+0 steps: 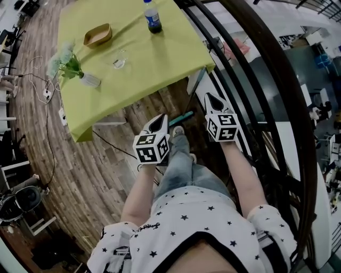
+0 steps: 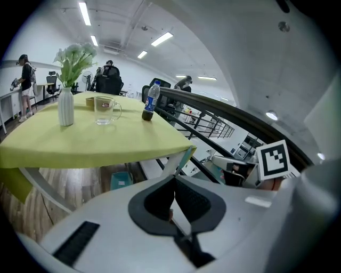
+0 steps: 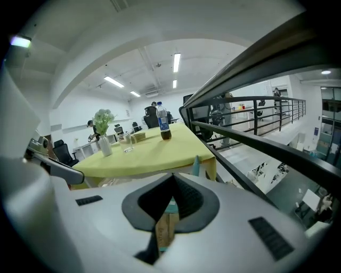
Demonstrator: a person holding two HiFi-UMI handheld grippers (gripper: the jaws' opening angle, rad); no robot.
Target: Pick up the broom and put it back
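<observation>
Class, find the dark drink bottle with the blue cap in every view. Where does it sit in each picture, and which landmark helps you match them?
Head view: the bottle stands at top centre, on the green table.
Left gripper view: bottle left of centre, upper half, just right of the glass mug.
Right gripper view: bottle near centre, at the table's far right.
Shared landmark: the white vase of flowers.

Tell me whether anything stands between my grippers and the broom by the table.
Nothing visible does. The teal broom handle leans at the table corner, just ahead of the left gripper and right gripper, both shut.
</observation>
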